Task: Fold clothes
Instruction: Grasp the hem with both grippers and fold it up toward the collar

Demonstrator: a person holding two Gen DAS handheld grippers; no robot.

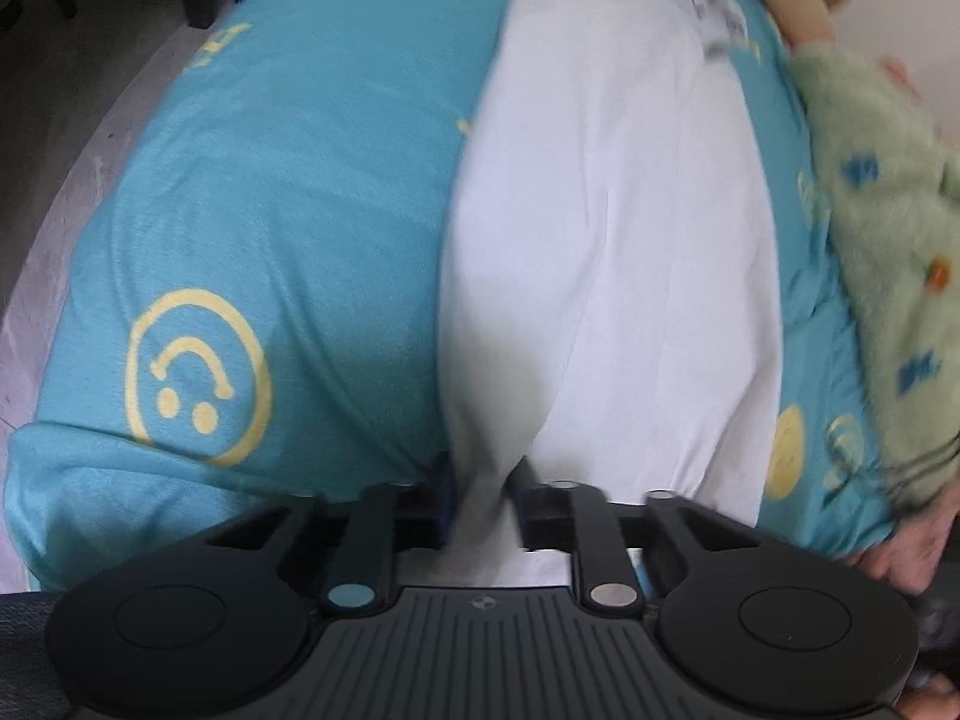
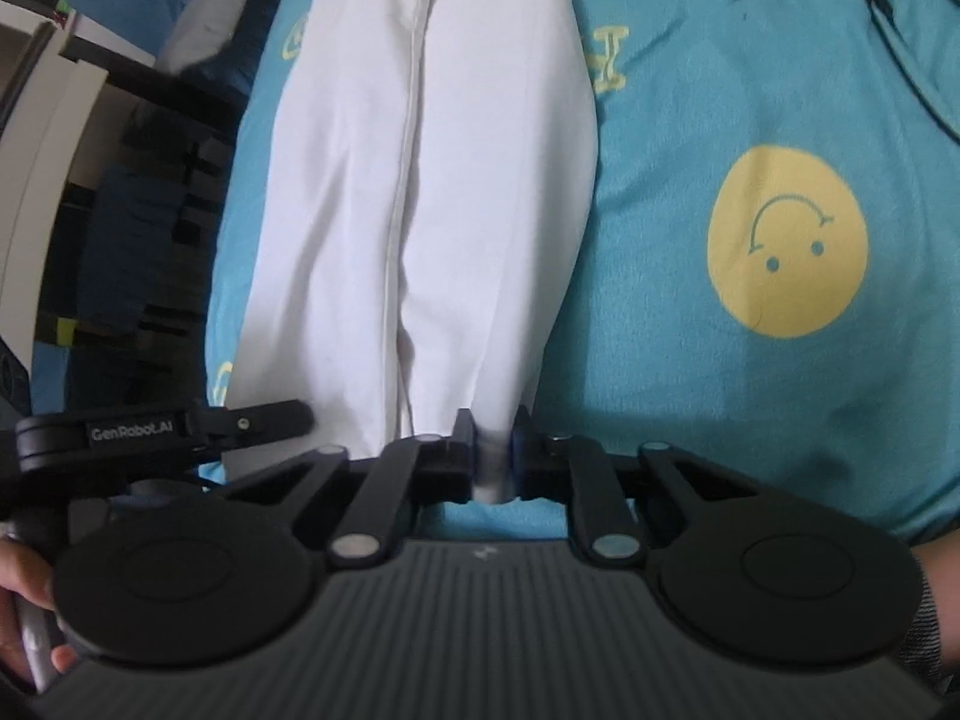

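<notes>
White garment (image 1: 606, 252) lies lengthwise on the teal smiley-print bedsheet (image 1: 288, 192), a long narrow strip running away from both cameras; a seam down its middle shows in the right wrist view, so likely trousers or a piece already folded in half, cannot tell which. Left gripper (image 1: 483, 492) has its fingers pinched on the garment's near edge, white cloth bunched between the pads. Right gripper (image 2: 493, 456) likewise pinches a small tuck of the white garment (image 2: 420, 180) at the near end, on the side toward the solid yellow smiley (image 2: 787, 241). The left gripper's finger (image 2: 264, 417) shows in the right wrist view just beside the garment's other near corner, so the two grips sit at opposite corners of the same end. A green fleece blanket (image 1: 888, 276) lies beyond the garment's far side in the left view, near but apart. Judgement: both corners are secured and the step in hand is carrying this near end over toward the far end. To do it well, lift both corners together and level so the edge stays taut between them, keep the seam straight, clear the sheet enough not to drag it, and lay the edge square on the far hem. Risk: thin pinches may slip; uneven lift will skew the fold.
</notes>
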